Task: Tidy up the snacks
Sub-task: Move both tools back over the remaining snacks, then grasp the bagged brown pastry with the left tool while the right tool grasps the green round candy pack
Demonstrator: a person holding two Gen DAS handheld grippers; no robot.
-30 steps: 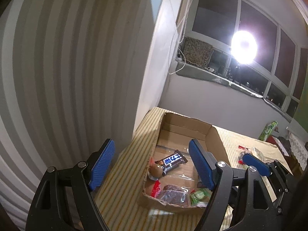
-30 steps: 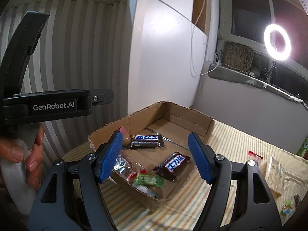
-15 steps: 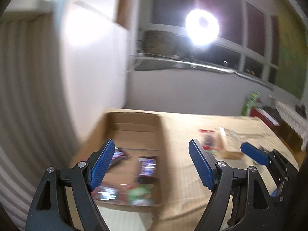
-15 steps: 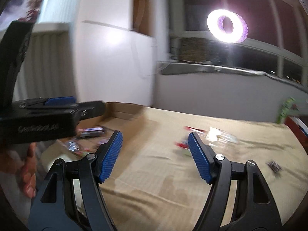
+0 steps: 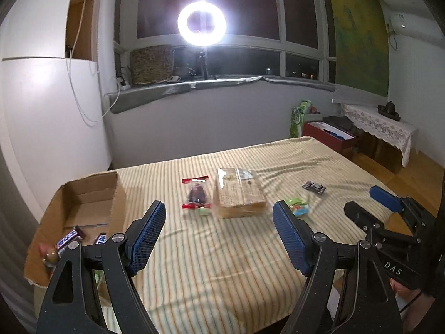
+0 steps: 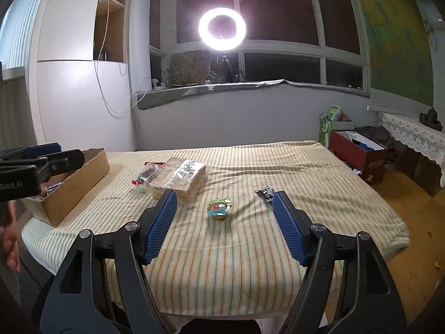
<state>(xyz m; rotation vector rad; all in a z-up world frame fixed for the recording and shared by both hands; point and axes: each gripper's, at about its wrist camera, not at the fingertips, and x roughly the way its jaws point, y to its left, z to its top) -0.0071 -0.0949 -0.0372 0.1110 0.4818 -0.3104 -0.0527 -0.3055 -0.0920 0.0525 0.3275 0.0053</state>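
A cardboard box (image 5: 83,194) at the table's left end holds chocolate bars (image 5: 69,238) and other snacks; it also shows in the right wrist view (image 6: 80,183). On the striped cloth lie a clear pack of crackers (image 5: 239,194), a red-edged packet (image 5: 196,192), a small green cup snack (image 6: 219,208) and a dark small packet (image 6: 265,193). My left gripper (image 5: 219,233) is open and empty above the cloth, in front of the crackers. My right gripper (image 6: 224,222) is open and empty, just short of the green cup snack.
The table (image 6: 250,250) has a striped cloth, with its front and right edges near. A ring light (image 5: 201,23) stands on the windowsill. A red box (image 6: 358,150) and a lace-covered side table (image 6: 411,136) stand on the floor at right. A white cabinet (image 5: 50,111) stands left.
Both grippers have swung right, away from the cardboard box, and now face the loose snacks on the cloth. Both stayed open and empty.
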